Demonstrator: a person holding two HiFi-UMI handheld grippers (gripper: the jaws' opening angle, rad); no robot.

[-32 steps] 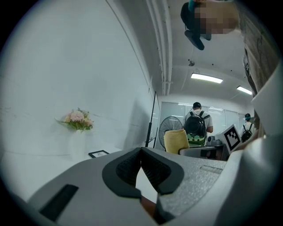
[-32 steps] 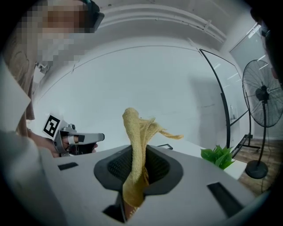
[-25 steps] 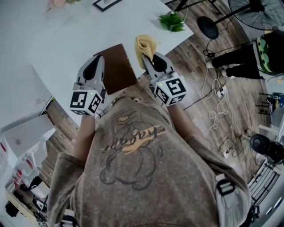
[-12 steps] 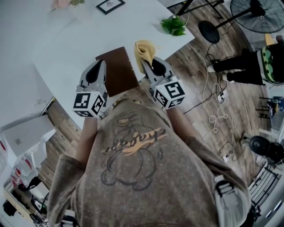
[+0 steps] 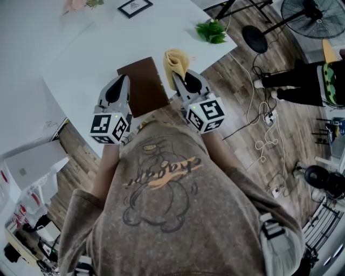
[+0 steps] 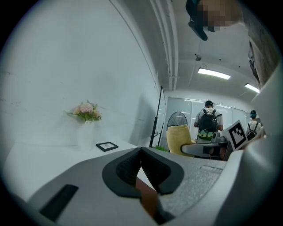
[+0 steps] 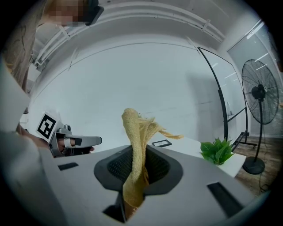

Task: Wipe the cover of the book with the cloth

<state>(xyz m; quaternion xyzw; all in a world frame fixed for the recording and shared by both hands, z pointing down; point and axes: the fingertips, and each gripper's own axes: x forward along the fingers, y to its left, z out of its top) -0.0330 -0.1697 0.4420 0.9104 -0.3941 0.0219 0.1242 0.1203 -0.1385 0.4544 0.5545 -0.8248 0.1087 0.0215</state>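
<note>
- Left tongs [image 6: 141, 170] are closed on the left edge of the thin brown rectangular book [image 5: 141, 81]; a brown strip of it shows between the pads in the left gripper view.
- The book sits at the near edge of the white surface [image 5: 81, 48], with one near corner reaching that edge. I cannot tell whether it is lying flat or lifted.
- Right tongs [image 7: 135, 172] are clamped on the yellow terry cloth [image 7: 135, 132]. The cloth stands up out of the pads and its top flops to one side.
- In the head view the cloth is just right of the book, apart from its cover, over the same near edge.
- Small green leafy plant [image 5: 211, 31] is at the surface's right corner.
- Black-framed picture [image 5: 135, 6] lies toward the far edge.
- Pink flowers in a white vase [image 6: 86, 111] stand at the far side, near the wall.
</note>
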